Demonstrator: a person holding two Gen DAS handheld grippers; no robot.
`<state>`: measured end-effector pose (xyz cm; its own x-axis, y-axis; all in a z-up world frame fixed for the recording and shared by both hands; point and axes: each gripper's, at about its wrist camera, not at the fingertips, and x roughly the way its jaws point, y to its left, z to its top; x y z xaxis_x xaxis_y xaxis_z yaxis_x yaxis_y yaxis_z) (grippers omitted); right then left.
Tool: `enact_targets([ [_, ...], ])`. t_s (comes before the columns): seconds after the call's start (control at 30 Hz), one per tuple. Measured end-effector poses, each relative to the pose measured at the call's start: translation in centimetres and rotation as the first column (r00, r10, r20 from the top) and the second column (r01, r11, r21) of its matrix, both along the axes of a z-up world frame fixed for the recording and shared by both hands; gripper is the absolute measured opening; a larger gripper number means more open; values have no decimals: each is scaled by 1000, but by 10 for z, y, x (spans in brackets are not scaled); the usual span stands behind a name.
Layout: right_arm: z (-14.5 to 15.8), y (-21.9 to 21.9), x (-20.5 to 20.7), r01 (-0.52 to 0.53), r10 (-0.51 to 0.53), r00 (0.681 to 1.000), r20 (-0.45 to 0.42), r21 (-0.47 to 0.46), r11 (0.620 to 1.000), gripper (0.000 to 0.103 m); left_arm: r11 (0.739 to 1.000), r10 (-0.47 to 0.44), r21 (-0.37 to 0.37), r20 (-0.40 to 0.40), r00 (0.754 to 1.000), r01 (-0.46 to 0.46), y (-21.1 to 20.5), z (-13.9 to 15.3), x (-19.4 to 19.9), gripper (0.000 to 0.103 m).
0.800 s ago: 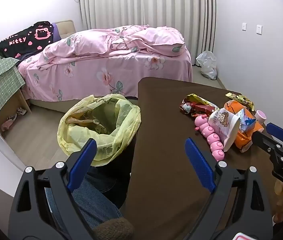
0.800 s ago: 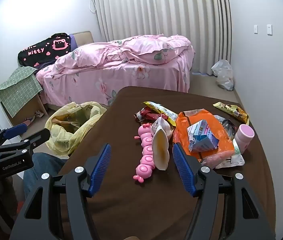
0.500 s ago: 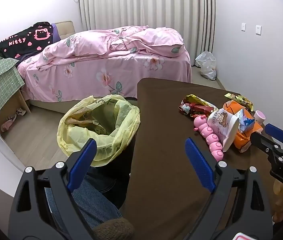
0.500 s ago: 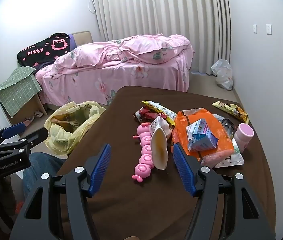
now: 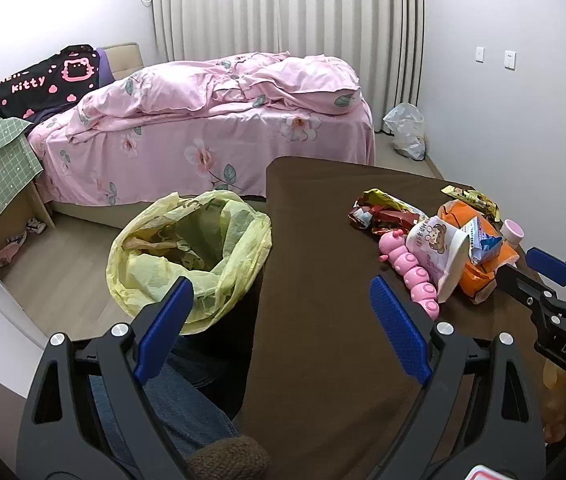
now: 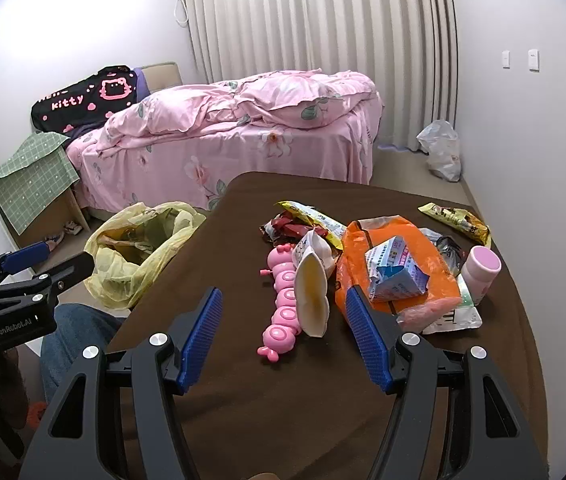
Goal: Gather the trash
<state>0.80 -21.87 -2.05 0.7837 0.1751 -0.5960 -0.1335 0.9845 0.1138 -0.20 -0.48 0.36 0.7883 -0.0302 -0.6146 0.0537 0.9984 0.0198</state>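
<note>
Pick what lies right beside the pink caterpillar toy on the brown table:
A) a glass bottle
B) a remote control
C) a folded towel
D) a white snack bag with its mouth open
D: the white snack bag lies open-mouthed against the pink caterpillar toy, straight ahead of the open right tongs.

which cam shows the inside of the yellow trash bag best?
Left wrist. It looks down into the open mouth of the yellow trash bag, which sits nearer the frame's middle, so the crumpled liner and some trash inside show. In the right wrist view the bag sits far left, seen at a lower angle, its interior mostly hidden by the near rim.
</note>
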Motion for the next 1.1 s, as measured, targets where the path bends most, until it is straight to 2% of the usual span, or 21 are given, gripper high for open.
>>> enact_targets([
  [1.1,2,2,-3,12,-12,1000,6,-4,1000,61,1000,-23,-1,0,1000,23,-5,-1,-2,85],
])
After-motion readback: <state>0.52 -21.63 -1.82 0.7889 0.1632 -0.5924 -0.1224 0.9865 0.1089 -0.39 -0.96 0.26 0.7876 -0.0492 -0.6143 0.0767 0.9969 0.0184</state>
